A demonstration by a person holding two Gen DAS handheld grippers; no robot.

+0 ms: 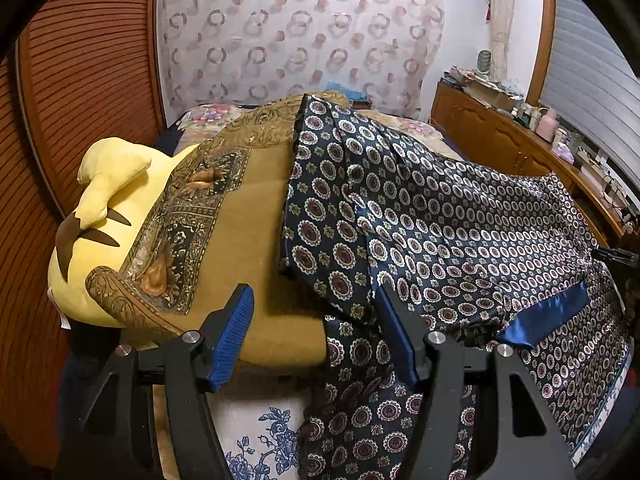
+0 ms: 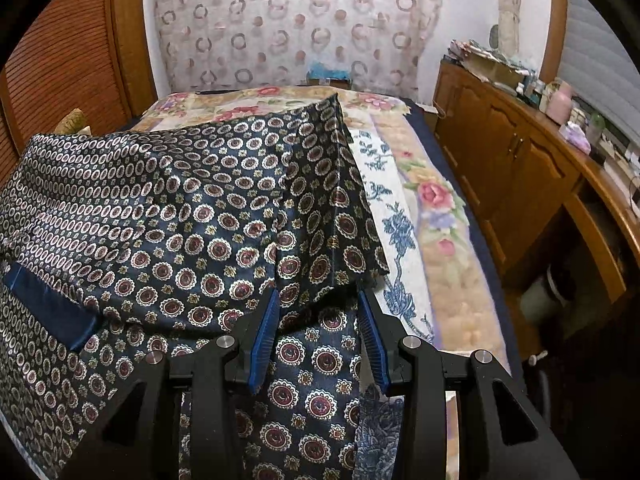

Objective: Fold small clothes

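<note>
A dark navy satin garment [image 1: 460,232] with round medallion prints and a plain blue pocket band [image 1: 544,316] lies spread on the bed. In the left wrist view my left gripper [image 1: 316,304] is open at the garment's left edge, over a brown blanket. In the right wrist view the same garment [image 2: 192,216] fills the left half, its sleeve folded over. My right gripper [image 2: 318,302] is open, its fingers [image 2: 264,332] straddling the sleeve's lower hem.
A yellow plush pillow [image 1: 100,216] and a brown patterned blanket [image 1: 240,224] lie left of the garment. A floral bedspread [image 2: 436,216] covers the bed. A wooden cabinet [image 2: 532,184] with clutter stands at the right. A wooden slatted door [image 1: 80,92] is at the left.
</note>
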